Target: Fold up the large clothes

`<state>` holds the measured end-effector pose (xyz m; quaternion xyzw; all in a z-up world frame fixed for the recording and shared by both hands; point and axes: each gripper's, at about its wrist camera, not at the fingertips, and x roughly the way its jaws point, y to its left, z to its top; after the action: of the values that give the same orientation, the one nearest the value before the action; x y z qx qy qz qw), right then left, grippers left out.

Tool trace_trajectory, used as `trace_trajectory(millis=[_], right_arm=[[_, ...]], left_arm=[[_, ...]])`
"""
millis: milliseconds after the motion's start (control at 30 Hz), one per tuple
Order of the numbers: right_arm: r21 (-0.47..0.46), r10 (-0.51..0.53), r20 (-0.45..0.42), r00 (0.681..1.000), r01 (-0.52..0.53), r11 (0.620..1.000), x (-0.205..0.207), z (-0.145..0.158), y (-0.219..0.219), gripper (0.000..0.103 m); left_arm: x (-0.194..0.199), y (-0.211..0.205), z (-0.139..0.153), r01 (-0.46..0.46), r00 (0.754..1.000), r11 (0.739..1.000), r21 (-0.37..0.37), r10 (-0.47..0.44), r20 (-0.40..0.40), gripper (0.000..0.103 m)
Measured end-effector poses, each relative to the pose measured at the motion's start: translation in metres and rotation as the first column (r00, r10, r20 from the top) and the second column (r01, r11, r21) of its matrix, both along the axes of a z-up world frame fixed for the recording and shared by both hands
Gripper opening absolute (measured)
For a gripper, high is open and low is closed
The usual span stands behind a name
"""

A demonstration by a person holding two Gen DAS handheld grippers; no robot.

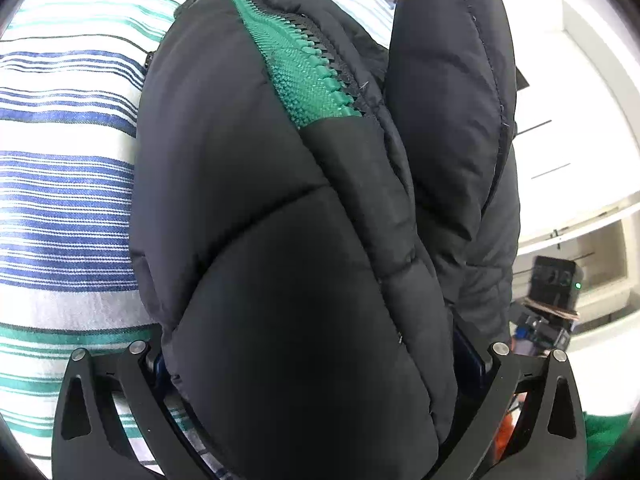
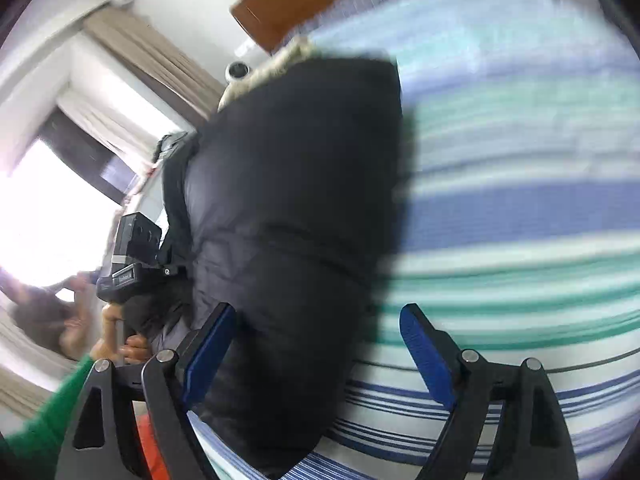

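A black puffer jacket [image 1: 288, 240] with a green zipper [image 1: 304, 76] fills the left wrist view, lifted over the striped bed. My left gripper [image 1: 316, 364] is shut on a thick fold of the jacket; its fingertips are hidden by the padding. In the blurred right wrist view the same jacket [image 2: 288, 200] hangs in front, with a pale fur trim [image 2: 276, 64] at its top. My right gripper [image 2: 316, 344] is open, its blue pads [image 2: 428, 356] spread wide, and the jacket lies between them against the left pad [image 2: 208, 356].
A bedsheet with blue, green and white stripes [image 1: 64, 184] [image 2: 520, 216] lies beneath. The other gripper's body shows at each view's edge [image 1: 552, 284] [image 2: 132, 252]. A brown headboard [image 2: 292, 4], curtains and a bright window [image 2: 60, 208] are behind.
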<state>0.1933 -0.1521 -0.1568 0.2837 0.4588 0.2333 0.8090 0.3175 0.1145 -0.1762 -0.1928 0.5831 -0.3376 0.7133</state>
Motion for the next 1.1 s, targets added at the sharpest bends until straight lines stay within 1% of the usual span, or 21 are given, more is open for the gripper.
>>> trace_trajectory(millis=[33,133,167,200,267,333,433,500,567,667,767,800,833,867,900,933,967,1000,1033,1067,1100], right_arm=[[0.046,0.021,-0.008,1.0,-0.021,0.999,0.006,-0.007,0.003,0.086],[0.127,0.055,-0.031,0.998,-0.051,0.991,0.04,-0.025,0.015,0.086],[0.132,0.063,-0.039,0.997,-0.058,0.99,0.053,-0.027,0.021,0.086],[0.103,0.07,-0.034,0.997,-0.066,0.992,0.062,-0.025,0.027,0.086],[0.012,0.09,0.008,0.996,-0.09,0.996,0.067,-0.009,0.038,0.077],[-0.051,0.122,0.083,0.989,-0.118,0.992,0.056,0.014,0.045,0.062],[-0.127,0.179,0.218,0.959,-0.154,0.98,0.029,0.05,0.053,0.059],[-0.152,0.206,0.296,0.933,-0.167,0.974,0.015,0.072,0.054,0.059],[-0.16,0.225,0.361,0.905,-0.178,0.971,0.014,0.094,0.057,0.059],[-0.141,0.235,0.428,0.873,-0.192,0.971,0.035,0.12,0.04,0.059],[-0.125,0.238,0.443,0.864,-0.204,0.971,0.07,0.125,0.018,0.059],[-0.114,0.234,0.434,0.87,-0.205,0.972,0.084,0.122,0.013,0.059],[-0.095,0.227,0.415,0.881,-0.206,0.974,0.099,0.116,0.007,0.06],[-0.071,0.219,0.377,0.9,-0.208,0.976,0.115,0.105,0.002,0.061],[-0.046,0.204,0.318,0.926,-0.2,0.979,0.131,0.09,-0.006,0.067],[-0.026,0.178,0.245,0.953,-0.178,0.984,0.145,0.073,-0.016,0.072],[-0.018,0.141,0.149,0.979,-0.14,0.99,0.158,0.05,-0.026,0.074],[-0.025,0.102,0.048,0.994,-0.101,0.995,0.166,0.027,-0.036,0.08],[0.004,0.029,-0.058,0.998,-0.029,1.0,0.168,0.0,-0.053,0.089],[0.035,-0.014,-0.077,0.997,0.017,0.999,0.161,-0.008,-0.063,0.094],[0.049,-0.046,-0.06,0.997,0.049,0.998,0.151,-0.008,-0.071,0.098]], left_arm=[[-0.001,-0.002,0.0,-0.007,1.0,1.0,-0.002,0.007,0.002,0.103],[-0.002,-0.001,-0.005,-0.041,0.999,0.999,-0.018,0.04,-0.008,0.103],[-0.003,0.0,-0.006,-0.058,0.998,0.998,-0.019,0.058,-0.01,0.103],[-0.004,-0.001,-0.005,-0.079,0.997,0.997,-0.014,0.079,-0.012,0.102],[-0.01,-0.004,0.002,-0.128,0.992,0.992,0.017,0.128,-0.004,0.099],[-0.028,-0.011,0.021,-0.16,0.987,0.987,0.02,0.159,0.032,0.09],[-0.051,-0.021,0.054,-0.169,0.979,0.985,-0.02,0.171,0.116,0.086],[-0.059,-0.03,0.078,-0.168,0.971,0.985,-0.048,0.174,0.165,0.086],[-0.057,-0.039,0.098,-0.171,0.964,0.982,-0.074,0.183,0.195,0.086],[-0.042,-0.056,0.125,-0.179,0.95,0.979,-0.101,0.198,0.239,0.086],[-0.015,-0.084,0.137,-0.188,0.94,0.978,-0.09,0.205,0.272,0.086],[-0.005,-0.091,0.132,-0.194,0.939,0.977,-0.083,0.21,0.274,0.086],[0.004,-0.102,0.126,-0.202,0.939,0.977,-0.069,0.213,0.271,0.09],[0.015,-0.114,0.113,-0.209,0.942,0.977,-0.037,0.212,0.261,0.092],[0.025,-0.125,0.098,-0.213,0.948,0.977,-0.006,0.209,0.242,0.095],[0.034,-0.135,0.071,-0.227,0.956,0.972,0.058,0.211,0.202,0.096],[0.038,-0.142,0.051,-0.233,0.962,0.967,0.099,0.214,0.17,0.1],[0.039,-0.146,0.035,-0.226,0.968,0.971,0.078,0.215,0.131,0.103],[0.035,-0.144,0.024,-0.234,0.969,0.972,-0.026,0.235,0.077,0.103],[0.031,-0.143,0.024,-0.244,0.968,0.969,-0.04,0.246,0.058,0.103],[0.025,-0.143,0.028,-0.257,0.964,0.966,-0.032,0.259,0.063,0.102]])
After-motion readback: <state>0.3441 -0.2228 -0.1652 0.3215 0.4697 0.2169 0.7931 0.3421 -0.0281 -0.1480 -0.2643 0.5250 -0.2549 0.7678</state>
